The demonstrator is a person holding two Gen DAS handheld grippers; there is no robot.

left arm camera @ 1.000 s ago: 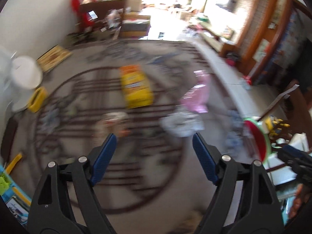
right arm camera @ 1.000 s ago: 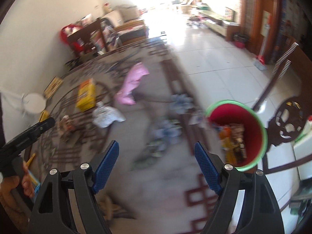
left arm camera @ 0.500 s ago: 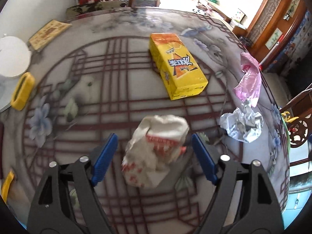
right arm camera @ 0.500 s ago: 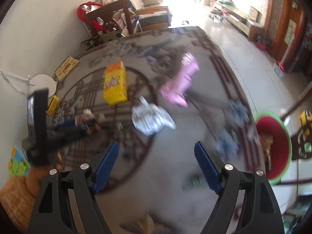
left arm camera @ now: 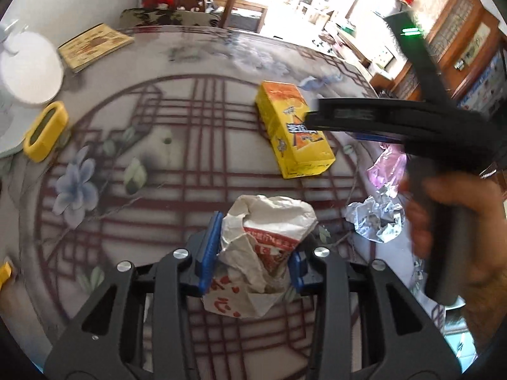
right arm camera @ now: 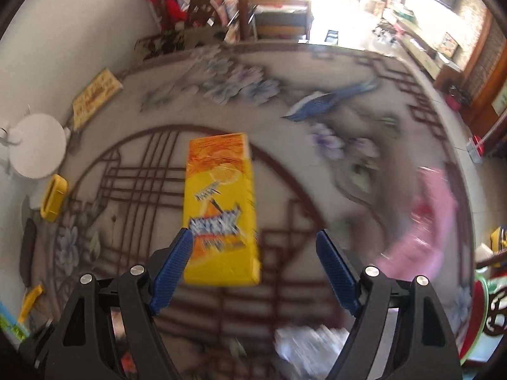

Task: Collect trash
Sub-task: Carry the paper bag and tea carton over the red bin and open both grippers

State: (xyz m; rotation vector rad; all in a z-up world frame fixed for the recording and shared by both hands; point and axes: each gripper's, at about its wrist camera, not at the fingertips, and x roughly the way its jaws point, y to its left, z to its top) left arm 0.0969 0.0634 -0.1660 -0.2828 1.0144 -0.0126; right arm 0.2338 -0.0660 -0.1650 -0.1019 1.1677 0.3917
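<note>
Crumpled white paper wrapper with red print (left arm camera: 266, 247): lying on the patterned round tablecloth (left arm camera: 177, 164), between the blue pads of the left gripper (left arm camera: 250, 253), whose jaws are closing onto it. Yellow rectangular carton (left arm camera: 294, 133): at 1 o'clock of the wrapper. Crumpled silver foil (left arm camera: 377, 221): at 3 o'clock. Right gripper (right arm camera: 253, 269): jaws wide apart, empty, over the carton's near end (right arm camera: 221, 215). Pink plastic bag (right arm camera: 421, 221): at 3 o'clock of the carton.

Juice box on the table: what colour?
Yellow, with an orange top end; juice box shows best in the right wrist view.
</note>
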